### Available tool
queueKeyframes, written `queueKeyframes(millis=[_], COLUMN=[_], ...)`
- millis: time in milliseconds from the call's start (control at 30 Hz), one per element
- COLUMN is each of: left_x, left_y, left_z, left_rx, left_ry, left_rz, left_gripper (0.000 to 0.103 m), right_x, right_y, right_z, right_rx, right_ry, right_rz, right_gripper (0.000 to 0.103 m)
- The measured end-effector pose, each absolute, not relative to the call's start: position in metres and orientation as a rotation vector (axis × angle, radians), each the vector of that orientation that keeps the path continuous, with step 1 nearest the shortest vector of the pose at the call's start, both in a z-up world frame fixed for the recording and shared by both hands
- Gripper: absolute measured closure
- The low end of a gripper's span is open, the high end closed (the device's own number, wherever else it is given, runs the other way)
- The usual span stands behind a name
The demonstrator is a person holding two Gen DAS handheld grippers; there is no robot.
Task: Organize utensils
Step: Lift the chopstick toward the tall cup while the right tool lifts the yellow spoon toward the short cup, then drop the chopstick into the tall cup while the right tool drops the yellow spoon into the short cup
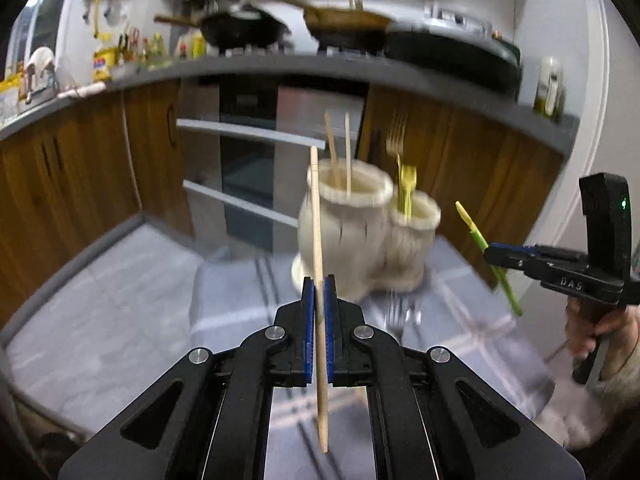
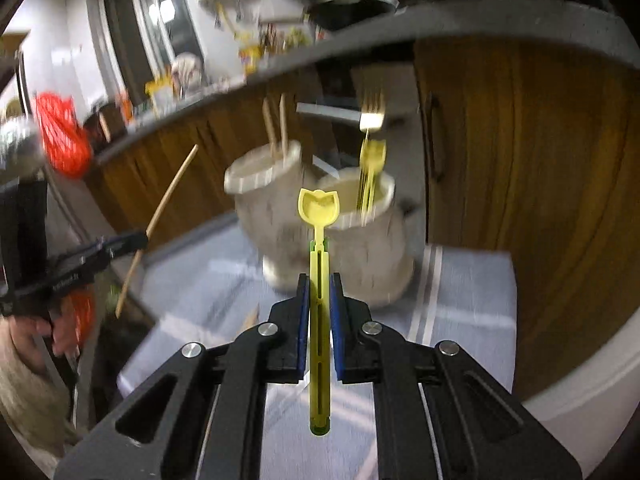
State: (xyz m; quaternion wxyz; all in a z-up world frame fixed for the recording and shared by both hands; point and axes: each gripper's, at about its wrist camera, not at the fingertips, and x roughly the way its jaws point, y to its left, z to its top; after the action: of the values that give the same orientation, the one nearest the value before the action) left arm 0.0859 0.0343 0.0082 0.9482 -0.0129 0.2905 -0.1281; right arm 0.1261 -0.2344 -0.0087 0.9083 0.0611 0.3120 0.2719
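My left gripper is shut on a wooden chopstick and holds it upright in front of the white two-cup utensil holder. The bigger left cup holds two wooden chopsticks; the smaller right cup holds a yellow utensil and a metal fork. My right gripper is shut on a yellow plastic spoon, held upright before the holder. In the left wrist view the right gripper is at the right; in the right wrist view the left gripper is at the left.
The holder stands on a blue-grey striped cloth on a low table. A metal fork lies on the cloth in front of the holder. Wooden cabinets, an oven and a counter with pans stand behind. A red bag hangs left.
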Motion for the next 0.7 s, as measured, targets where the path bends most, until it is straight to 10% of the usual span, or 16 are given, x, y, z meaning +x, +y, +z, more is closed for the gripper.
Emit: queueKeyframes(millis=[700], left_x=[0.208], left_y=[-0.002], left_z=[0.044], left_rx=[-0.216], left_ry=[0.238], left_rz=[-0.278], left_gripper=[0.098], right_x=[0.221], right_y=[-0.227], right_z=[0.006], right_rx=[0.426], right_ry=[0.285], right_rz=[0.453], right_gripper=[0.093])
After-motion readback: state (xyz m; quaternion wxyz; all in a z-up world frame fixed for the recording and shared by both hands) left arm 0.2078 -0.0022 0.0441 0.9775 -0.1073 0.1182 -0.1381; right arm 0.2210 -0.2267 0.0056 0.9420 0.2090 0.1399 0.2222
